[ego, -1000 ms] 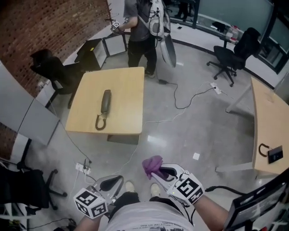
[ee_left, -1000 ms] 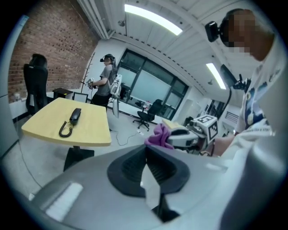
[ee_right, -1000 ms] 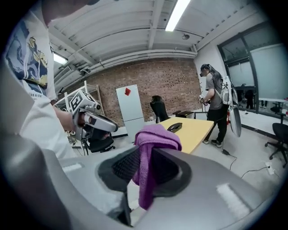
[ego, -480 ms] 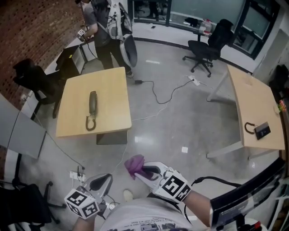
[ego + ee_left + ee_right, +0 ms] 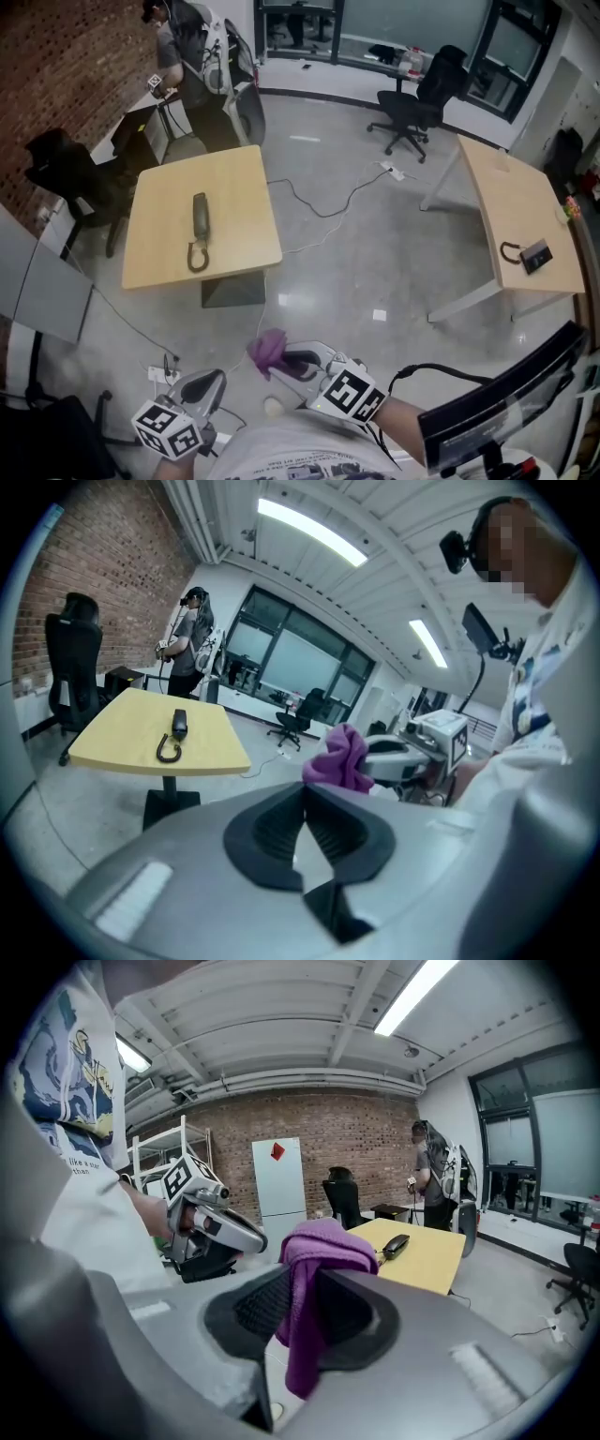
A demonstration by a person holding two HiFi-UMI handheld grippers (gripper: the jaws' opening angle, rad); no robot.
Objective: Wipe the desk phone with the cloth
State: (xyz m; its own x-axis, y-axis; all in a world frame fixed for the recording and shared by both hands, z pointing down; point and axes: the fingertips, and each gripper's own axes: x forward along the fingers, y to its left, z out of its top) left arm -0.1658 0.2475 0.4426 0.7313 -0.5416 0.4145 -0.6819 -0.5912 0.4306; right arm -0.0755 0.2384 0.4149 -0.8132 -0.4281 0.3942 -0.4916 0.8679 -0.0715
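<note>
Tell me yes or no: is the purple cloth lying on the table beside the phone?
No, the purple cloth is clamped in the right gripper, far from the table where the desk phone lies.

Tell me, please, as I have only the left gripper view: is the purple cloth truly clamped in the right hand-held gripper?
Observer: Yes. The right gripper view shows the purple cloth pinched between the jaws of the right hand-held gripper, its end hanging below them.
Operator: Thank you. Does anything lie on the floor before the table that holds the phone?
Observer: The head view shows a power strip lying on the floor between the person and that table.
Operator: Is there any other table?
Observer: Yes, a second table stands at the right, bearing a small dark device with a cord; what it is I cannot tell.
</note>
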